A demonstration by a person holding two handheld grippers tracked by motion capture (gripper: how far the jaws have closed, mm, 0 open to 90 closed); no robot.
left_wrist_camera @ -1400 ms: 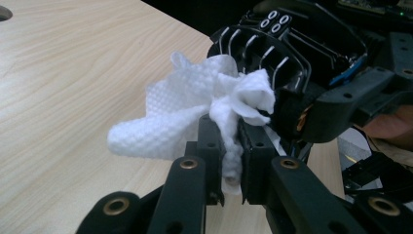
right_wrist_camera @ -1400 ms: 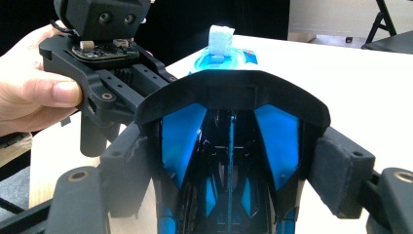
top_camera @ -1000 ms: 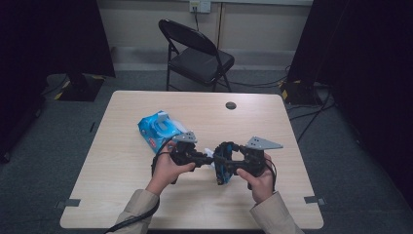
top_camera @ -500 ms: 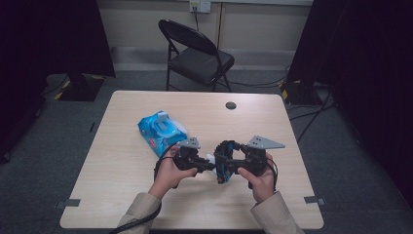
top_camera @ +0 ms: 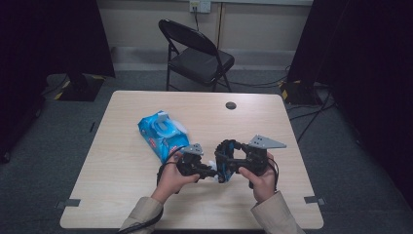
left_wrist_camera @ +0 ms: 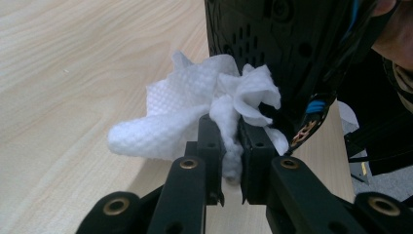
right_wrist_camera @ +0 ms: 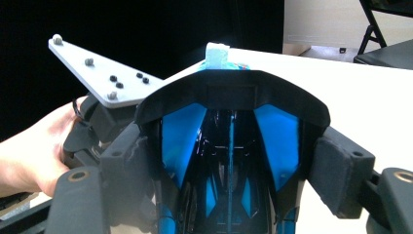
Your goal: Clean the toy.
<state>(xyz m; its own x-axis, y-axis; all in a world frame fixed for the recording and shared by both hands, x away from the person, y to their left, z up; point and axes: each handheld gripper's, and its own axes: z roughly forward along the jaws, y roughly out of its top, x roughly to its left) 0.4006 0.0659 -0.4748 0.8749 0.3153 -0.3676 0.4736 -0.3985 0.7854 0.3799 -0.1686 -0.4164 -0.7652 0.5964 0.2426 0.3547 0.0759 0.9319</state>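
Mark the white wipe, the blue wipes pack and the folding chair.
white wipe point(left_wrist_camera: 195, 105), left gripper view, crumpled middle above the left gripper.
blue wipes pack point(top_camera: 160, 132), high view, its top face.
folding chair point(top_camera: 202, 61), high view, its seat.

L hand point(top_camera: 171, 178) & R hand point(top_camera: 261, 179) come in from near edge, forearms angled inward. L gripper point(left_wrist_camera: 230, 139) jaws clamped on white wipe point(left_wrist_camera: 195, 119). R gripper point(right_wrist_camera: 229, 161) jaws pinch black-blue controller point(right_wrist_camera: 229, 146). Grippers nearly touching, tips facing.
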